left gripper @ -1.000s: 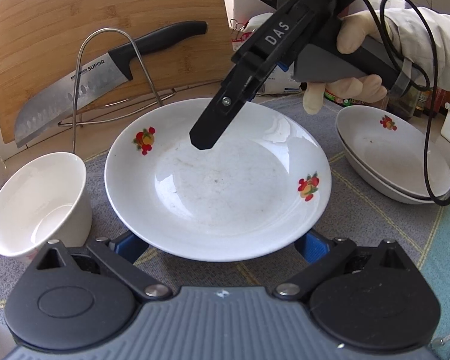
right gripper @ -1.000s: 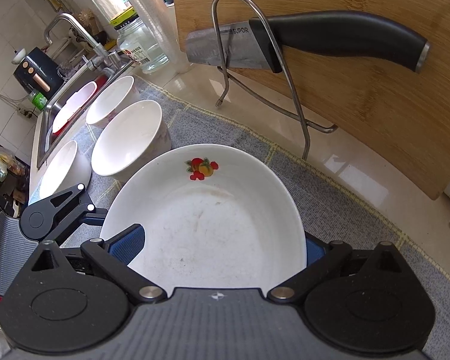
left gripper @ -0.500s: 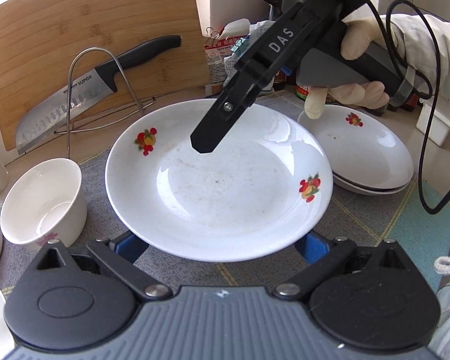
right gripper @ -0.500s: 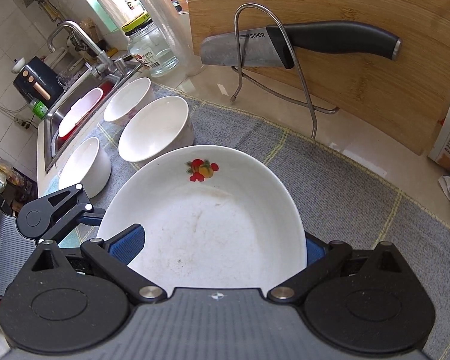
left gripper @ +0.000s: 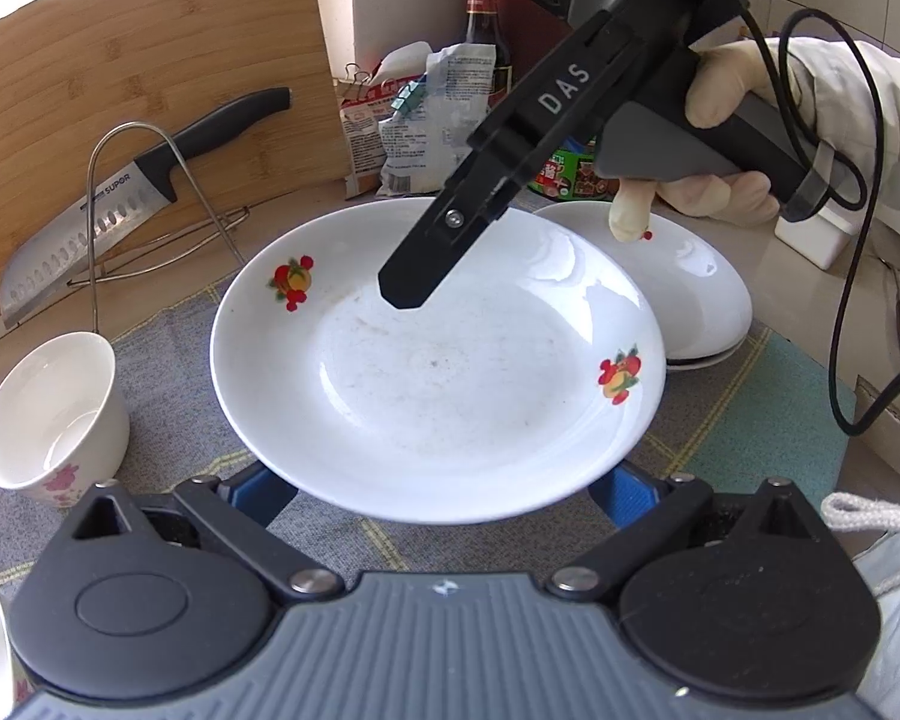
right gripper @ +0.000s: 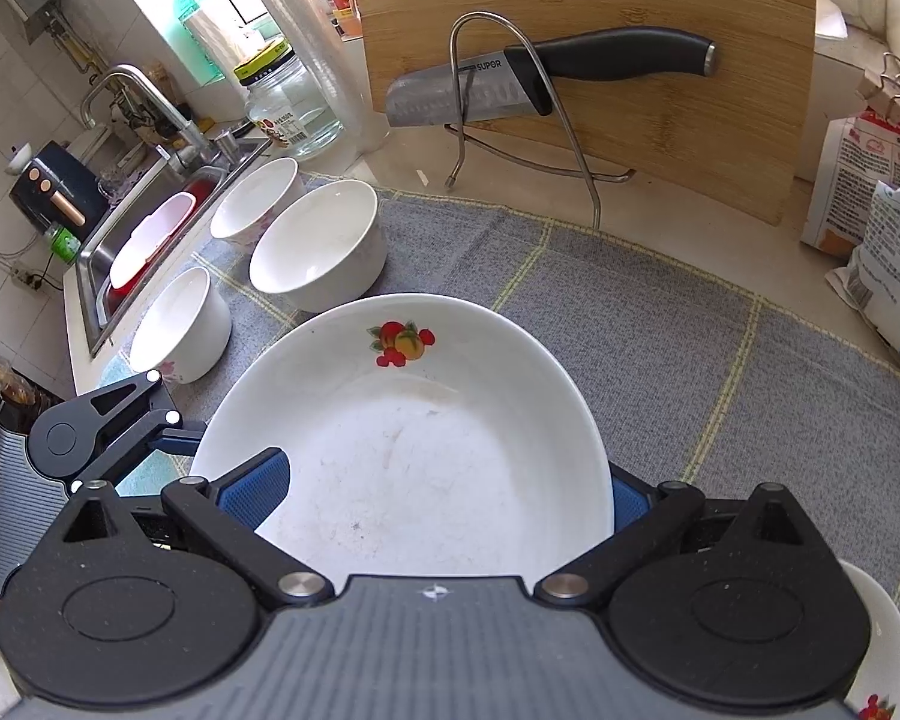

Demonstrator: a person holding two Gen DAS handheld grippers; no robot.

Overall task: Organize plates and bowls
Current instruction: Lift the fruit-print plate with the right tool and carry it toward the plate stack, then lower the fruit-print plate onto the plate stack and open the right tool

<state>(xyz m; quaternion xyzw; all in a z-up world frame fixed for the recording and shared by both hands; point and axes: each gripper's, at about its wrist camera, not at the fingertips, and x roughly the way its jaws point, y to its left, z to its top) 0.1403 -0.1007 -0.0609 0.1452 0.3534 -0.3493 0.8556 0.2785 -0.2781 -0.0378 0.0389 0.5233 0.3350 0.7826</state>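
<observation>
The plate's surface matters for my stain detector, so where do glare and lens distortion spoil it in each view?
Left wrist view: window glare whitens the plate at its far right rim, and the cutting board bows from fisheye bending. Right wrist view: the plate is evenly lit and its smudges read clearly, though its round rim stretches into an egg shape; the window is blown out.
</observation>
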